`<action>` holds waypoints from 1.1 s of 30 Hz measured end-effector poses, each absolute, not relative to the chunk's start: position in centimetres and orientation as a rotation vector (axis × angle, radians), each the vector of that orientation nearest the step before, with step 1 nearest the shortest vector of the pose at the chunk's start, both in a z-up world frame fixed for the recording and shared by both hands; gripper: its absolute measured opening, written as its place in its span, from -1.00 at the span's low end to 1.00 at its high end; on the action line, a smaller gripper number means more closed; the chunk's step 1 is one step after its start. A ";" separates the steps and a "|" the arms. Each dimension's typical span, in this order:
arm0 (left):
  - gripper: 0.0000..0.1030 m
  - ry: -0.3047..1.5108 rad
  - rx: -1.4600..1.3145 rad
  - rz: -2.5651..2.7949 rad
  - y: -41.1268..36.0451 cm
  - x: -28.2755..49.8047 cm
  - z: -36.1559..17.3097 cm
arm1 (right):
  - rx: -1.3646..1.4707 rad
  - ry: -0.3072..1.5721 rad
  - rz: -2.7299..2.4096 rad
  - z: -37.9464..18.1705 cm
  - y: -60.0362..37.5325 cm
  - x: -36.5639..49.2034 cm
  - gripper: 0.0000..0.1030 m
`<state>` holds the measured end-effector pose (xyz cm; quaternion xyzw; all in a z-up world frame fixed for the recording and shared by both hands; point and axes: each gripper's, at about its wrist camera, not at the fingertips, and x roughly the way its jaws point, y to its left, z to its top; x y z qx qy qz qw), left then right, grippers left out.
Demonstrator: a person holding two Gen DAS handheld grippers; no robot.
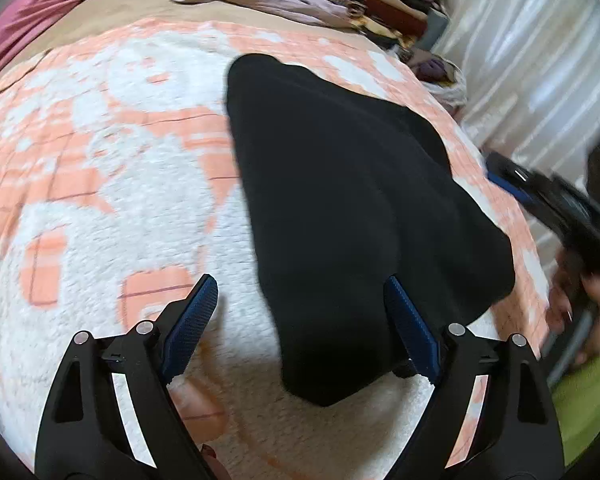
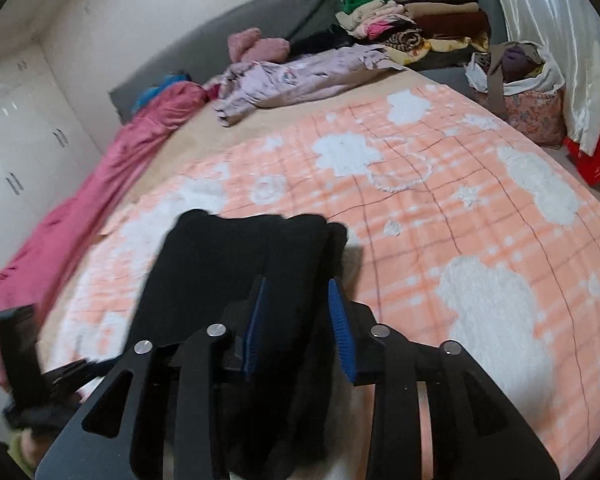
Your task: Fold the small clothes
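A black garment [image 1: 339, 200] lies folded into a long strip on the orange-and-white blanket [image 1: 120, 160]. My left gripper [image 1: 300, 280] stands open wide over its near end; the right finger hangs above the cloth and the left finger above bare blanket. At the right edge my right gripper [image 1: 503, 178] shows blurred in a person's hand [image 1: 587, 300], beside the garment. In the right wrist view the right gripper [image 2: 298, 282] has its blue pads [image 2: 339, 320] apart just over the black garment [image 2: 228, 264]. The cloth lies under the gap and the pads do not press it.
Stacks of folded clothes [image 2: 419, 12] sit at the bed's far end. In front of them lie a crumpled lilac garment [image 2: 300, 76] and, along the left side, a pink cover [image 2: 100, 184]. A full bag [image 2: 519, 80] stands by the white curtain [image 2: 559, 20].
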<state>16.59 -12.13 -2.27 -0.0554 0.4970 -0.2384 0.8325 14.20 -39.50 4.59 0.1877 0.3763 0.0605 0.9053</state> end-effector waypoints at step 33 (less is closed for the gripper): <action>0.54 1.080 -0.065 -0.486 -13.7 16.1 -2.7 | 0.310 0.844 0.000 1.3 -36.5 10.2 0.15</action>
